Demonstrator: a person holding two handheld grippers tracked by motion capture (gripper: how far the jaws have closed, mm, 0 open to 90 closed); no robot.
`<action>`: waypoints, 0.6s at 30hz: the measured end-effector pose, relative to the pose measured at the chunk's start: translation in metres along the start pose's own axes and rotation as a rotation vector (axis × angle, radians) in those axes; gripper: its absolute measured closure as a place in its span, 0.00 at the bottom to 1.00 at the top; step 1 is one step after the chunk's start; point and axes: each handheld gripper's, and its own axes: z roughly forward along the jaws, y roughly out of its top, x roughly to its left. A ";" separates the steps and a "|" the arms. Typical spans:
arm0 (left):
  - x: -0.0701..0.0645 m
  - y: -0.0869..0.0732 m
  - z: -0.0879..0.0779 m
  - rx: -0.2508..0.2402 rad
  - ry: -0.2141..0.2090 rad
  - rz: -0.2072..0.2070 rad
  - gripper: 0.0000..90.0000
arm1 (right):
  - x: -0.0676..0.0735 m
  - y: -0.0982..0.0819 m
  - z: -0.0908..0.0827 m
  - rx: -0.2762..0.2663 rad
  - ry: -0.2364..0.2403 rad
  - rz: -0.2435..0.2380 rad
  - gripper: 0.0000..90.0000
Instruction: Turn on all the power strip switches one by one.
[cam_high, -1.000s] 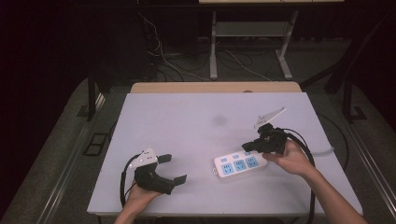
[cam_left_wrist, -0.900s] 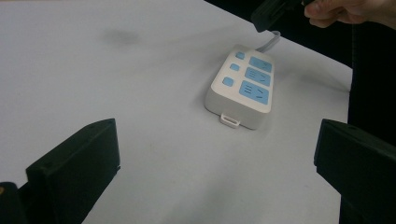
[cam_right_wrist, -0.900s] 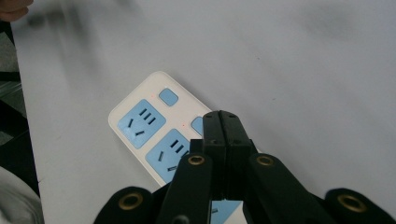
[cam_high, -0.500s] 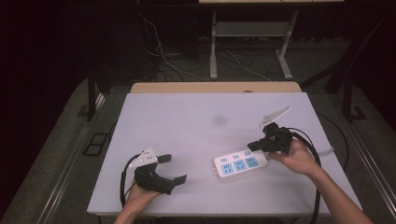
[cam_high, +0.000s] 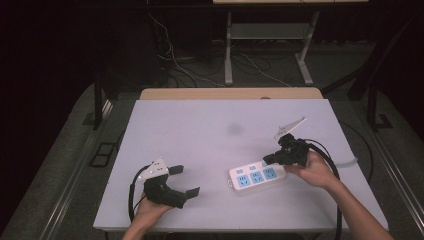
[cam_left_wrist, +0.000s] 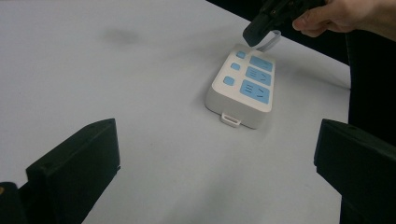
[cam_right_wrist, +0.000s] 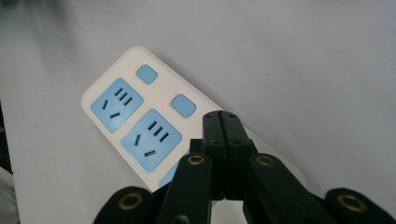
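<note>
Since the earlier frame, right gripper (cam_high: 267, 159) edges over power strip (cam_high: 257, 175), jaws closed empty; I press its switch squarely; left gripper (cam_high: 184, 180) gapes idle.

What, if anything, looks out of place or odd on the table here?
Little stands out. The power strip lies flat but askew to the table edges. A faint dark smudge marks the bare top beyond it. The right gripper is shut, above the strip's end; the left gripper is open, holding nothing.
</note>
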 end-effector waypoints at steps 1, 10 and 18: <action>0.000 0.000 0.000 -0.001 0.000 -0.001 0.00 | 0.000 0.001 0.001 0.002 0.002 0.003 1.00; 0.000 0.000 -0.001 -0.002 -0.001 -0.002 0.00 | -0.005 0.001 0.011 0.020 -0.001 0.009 1.00; 0.000 0.000 0.000 -0.003 -0.001 -0.004 0.00 | -0.008 -0.002 0.012 0.019 0.008 0.020 1.00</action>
